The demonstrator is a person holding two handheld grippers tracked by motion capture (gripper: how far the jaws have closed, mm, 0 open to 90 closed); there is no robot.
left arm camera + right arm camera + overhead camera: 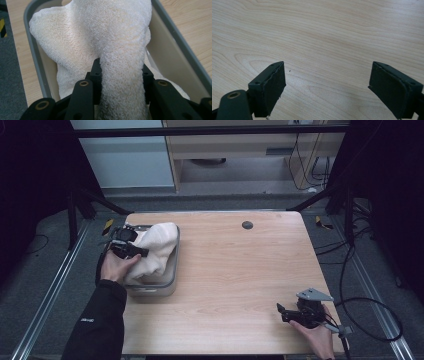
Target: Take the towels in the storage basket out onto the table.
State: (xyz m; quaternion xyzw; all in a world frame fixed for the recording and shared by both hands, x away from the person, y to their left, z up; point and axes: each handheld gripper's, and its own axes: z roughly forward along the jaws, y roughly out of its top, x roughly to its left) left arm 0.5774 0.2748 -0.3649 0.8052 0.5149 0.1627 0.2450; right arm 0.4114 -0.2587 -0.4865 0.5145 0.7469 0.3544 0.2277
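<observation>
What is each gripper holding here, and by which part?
The left gripper pinches a bunched fold of the white towel over the grey tray. The right gripper is open, holding nothing.

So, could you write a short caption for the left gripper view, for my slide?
Left gripper shut on a fold of the white towel, which lies in a grey tray.

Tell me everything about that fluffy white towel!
The towel is white, maybe slightly creamy, with a loopy terry surface that looks soft. It is bunched up, not folded, and piled inside a grey tray at the left side of the wooden table. Part of it bulges above the tray's rim. The left gripper is shut on a thick fold of it, squeezing that fold into a narrow roll between its black jaws. The rest of it rests against the tray's pale inside.
</observation>
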